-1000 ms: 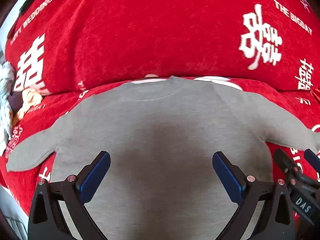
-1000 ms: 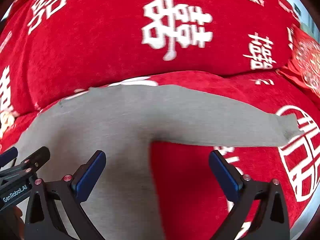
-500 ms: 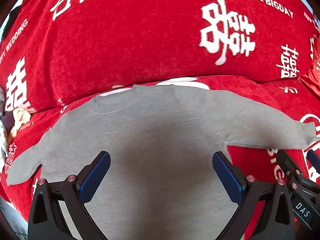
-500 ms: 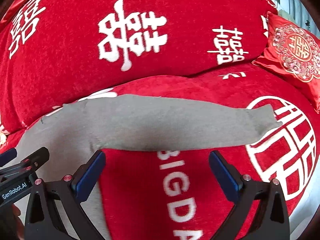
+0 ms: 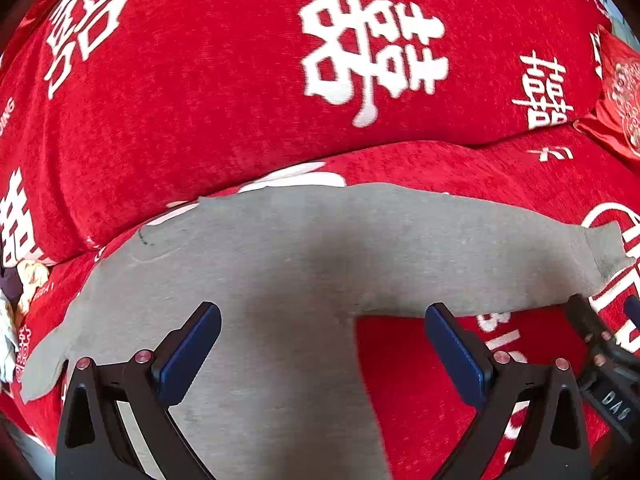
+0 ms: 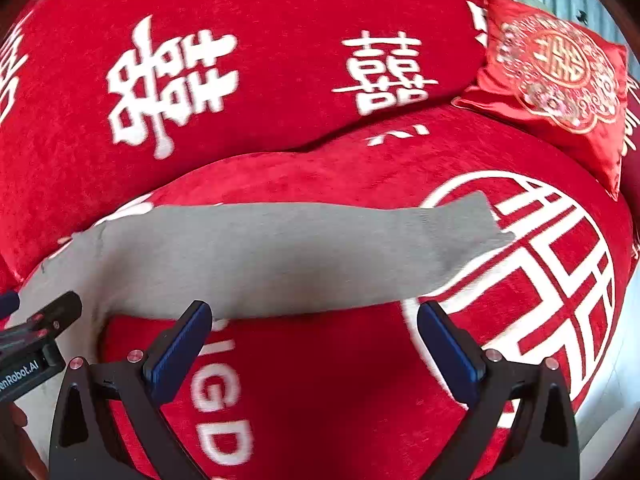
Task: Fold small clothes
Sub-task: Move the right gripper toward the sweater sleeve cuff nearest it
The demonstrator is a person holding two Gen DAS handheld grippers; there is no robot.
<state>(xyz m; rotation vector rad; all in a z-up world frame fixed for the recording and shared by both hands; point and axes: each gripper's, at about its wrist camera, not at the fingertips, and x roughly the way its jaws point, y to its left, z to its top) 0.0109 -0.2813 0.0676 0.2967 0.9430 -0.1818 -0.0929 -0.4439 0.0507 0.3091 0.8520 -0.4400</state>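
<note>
A small grey long-sleeved top [image 5: 280, 280] lies flat on the red sofa seat, neck toward the backrest, sleeves spread to both sides. My left gripper [image 5: 320, 344] is open and empty, hovering over the top's right side near the armpit. My right gripper [image 6: 312, 344] is open and empty, just in front of the top's right sleeve [image 6: 300, 256], whose cuff [image 6: 476, 220] lies on a white circle print. The right gripper's side shows at the right edge of the left wrist view [image 5: 600, 352].
The red sofa cover [image 5: 240, 80] with white characters covers the backrest. A red embroidered cushion [image 6: 560, 64] leans at the far right. Crumpled light cloth [image 5: 16, 300] lies at the far left of the seat. The seat's front edge [image 6: 616, 400] runs at right.
Both grippers have swung to the right along the top. The left went from over the body's middle to its right side; the right went from the armpit to the right sleeve.
</note>
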